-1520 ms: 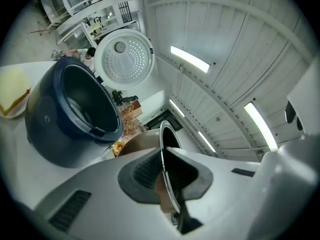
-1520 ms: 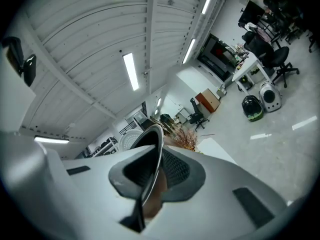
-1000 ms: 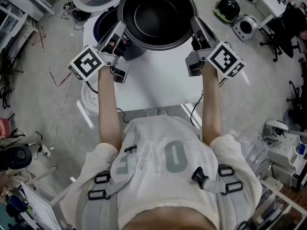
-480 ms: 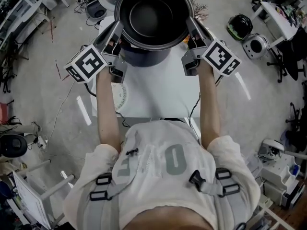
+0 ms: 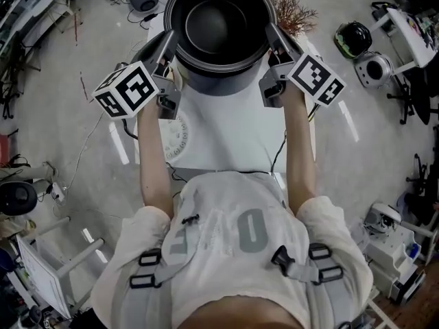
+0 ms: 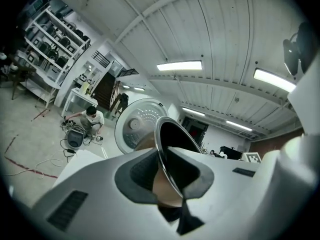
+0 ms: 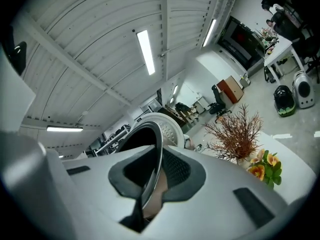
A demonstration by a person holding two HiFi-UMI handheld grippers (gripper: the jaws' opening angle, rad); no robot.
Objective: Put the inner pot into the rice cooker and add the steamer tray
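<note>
A white table (image 5: 233, 129) is seen from above, in front of the person. The rice cooker (image 5: 212, 82) is stood at its far end, its lid (image 6: 137, 129) raised behind it. The dark inner pot (image 5: 218, 26) is held upright just above the cooker's body, not yet seated inside. Its rim is clamped on the left side by the left gripper (image 5: 171, 41) and on the opposite side by the right gripper (image 5: 273, 36); in each gripper view the thin metal edge is pinched between closed pads. A white perforated disc (image 5: 180, 136) is seen at the table's left edge. Dried branches (image 5: 288, 9) are placed beside the cooker.
</note>
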